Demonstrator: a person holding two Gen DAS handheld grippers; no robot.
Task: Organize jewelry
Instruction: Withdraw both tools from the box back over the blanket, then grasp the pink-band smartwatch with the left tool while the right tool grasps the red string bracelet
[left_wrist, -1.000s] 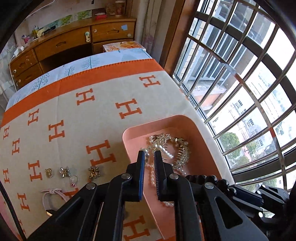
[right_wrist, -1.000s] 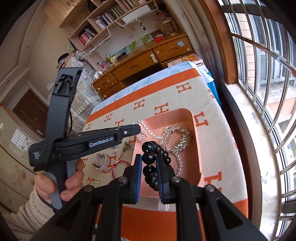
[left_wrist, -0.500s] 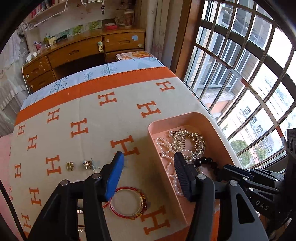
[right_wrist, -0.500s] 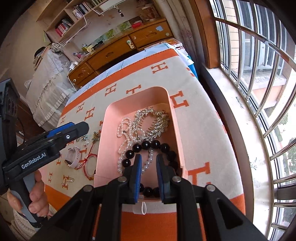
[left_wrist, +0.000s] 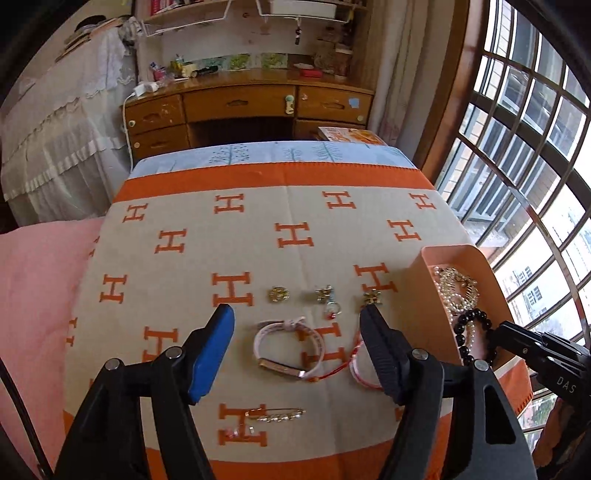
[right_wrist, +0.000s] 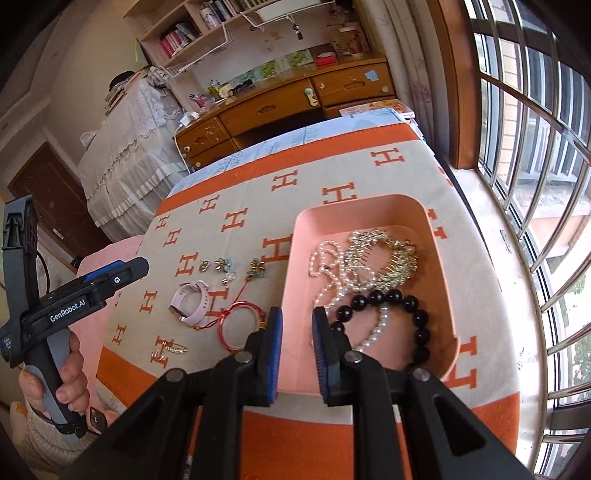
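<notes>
Only the right wrist view showed the whole pink tray (right_wrist: 369, 210); the right gripper (right_wrist: 297, 325) stood narrowly parted, empty, over its rim. The left gripper (left_wrist: 297, 325) was opening, nothing between, above the pink watch (left_wrist: 288, 347).

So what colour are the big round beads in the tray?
Black beads; clearest in the right wrist view.

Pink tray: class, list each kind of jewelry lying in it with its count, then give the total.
Black bead bracelet: 1
Pearl strand: 1
Gold jewelled hair comb: 1
Total: 3
</notes>
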